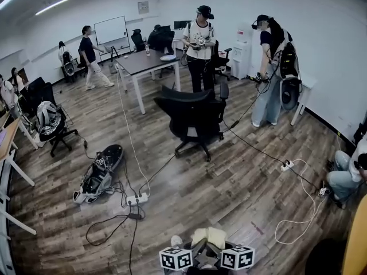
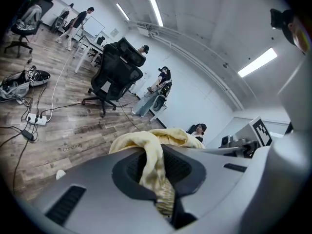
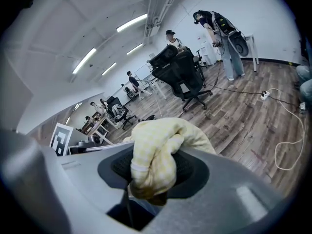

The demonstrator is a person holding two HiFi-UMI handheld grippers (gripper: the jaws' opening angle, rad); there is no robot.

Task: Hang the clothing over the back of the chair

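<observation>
A pale yellow checked garment [image 1: 208,236] is bunched at the bottom of the head view, held between both grippers. My left gripper [image 2: 163,201] is shut on a fold of the garment [image 2: 151,155], which drapes over its jaws. My right gripper [image 3: 146,191] is shut on a thicker wad of the same garment [image 3: 161,152]. Both marker cubes show low in the head view, the left cube [image 1: 176,258] and the right cube [image 1: 237,258]. The black office chair [image 1: 192,116] stands a few steps ahead on the wood floor, well clear of both grippers; it also shows as the chair [image 2: 114,72] and the chair [image 3: 183,69].
A power strip [image 1: 137,199] and cables cross the floor between me and the chair. A bag [image 1: 100,173] lies to the left, a looped white cable [image 1: 298,211] to the right. A desk [image 1: 143,62] and two standing people are behind the chair. A person [image 1: 344,173] sits at right.
</observation>
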